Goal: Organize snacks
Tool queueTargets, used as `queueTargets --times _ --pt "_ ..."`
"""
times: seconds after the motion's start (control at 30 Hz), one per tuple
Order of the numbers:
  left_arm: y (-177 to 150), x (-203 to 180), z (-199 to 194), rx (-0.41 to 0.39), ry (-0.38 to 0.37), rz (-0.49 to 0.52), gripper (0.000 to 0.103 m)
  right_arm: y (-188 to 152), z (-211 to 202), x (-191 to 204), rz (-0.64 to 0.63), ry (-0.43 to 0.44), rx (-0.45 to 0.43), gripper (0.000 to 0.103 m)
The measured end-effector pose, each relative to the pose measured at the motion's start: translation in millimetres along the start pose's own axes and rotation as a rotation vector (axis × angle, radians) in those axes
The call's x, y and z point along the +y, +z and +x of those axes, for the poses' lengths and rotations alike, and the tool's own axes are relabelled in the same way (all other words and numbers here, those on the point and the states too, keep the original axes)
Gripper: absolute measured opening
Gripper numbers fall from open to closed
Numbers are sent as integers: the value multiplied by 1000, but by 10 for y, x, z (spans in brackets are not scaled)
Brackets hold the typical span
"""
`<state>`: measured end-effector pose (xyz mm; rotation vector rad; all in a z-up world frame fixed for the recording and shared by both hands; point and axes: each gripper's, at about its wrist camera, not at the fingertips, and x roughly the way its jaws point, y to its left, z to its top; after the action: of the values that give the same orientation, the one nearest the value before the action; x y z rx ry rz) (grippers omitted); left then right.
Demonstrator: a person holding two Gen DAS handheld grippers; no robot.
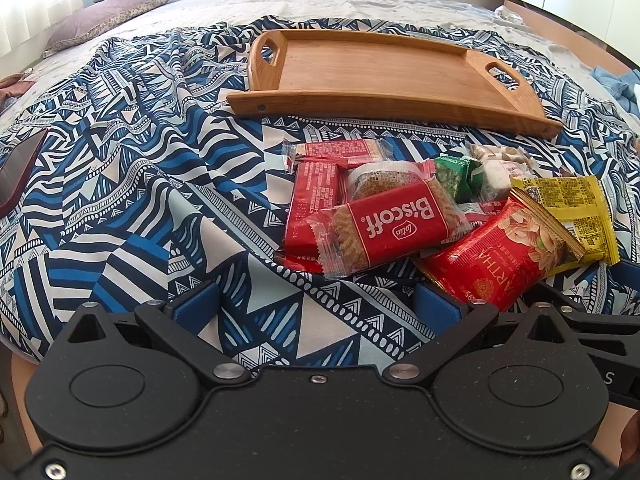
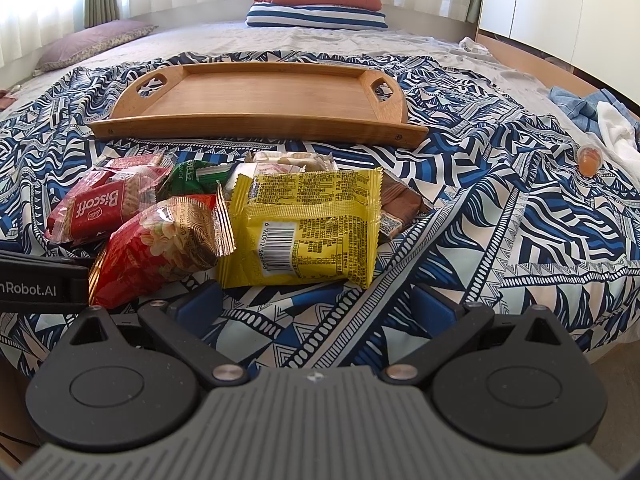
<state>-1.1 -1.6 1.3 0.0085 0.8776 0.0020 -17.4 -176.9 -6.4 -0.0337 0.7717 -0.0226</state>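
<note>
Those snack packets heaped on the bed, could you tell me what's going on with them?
A person holds a claw in each hand, both open and empty. The left claw and right claw hover just short of the snack pile on the patterned cloth. The wooden tray behind holds nothing yet.

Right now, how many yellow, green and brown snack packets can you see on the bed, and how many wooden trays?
Yellow packet: 1
Green packet: 1
Brown packet: 1
Wooden tray: 1
Total: 4
</note>
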Motion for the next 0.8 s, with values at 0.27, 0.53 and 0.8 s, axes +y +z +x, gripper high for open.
queueTargets --times 0.27,0.53,0.8 --pt "-109 65 -30 -91 -27 5 103 11 -20 -4 -4 1 -5 103" --pt "-129 99 -256 -176 -101 25 89 -56 -242 -110 21 17 -132 103" --pt "-66 -224 -587 -286 -286 185 87 -14 -381 -349 6 -32 -218 101"
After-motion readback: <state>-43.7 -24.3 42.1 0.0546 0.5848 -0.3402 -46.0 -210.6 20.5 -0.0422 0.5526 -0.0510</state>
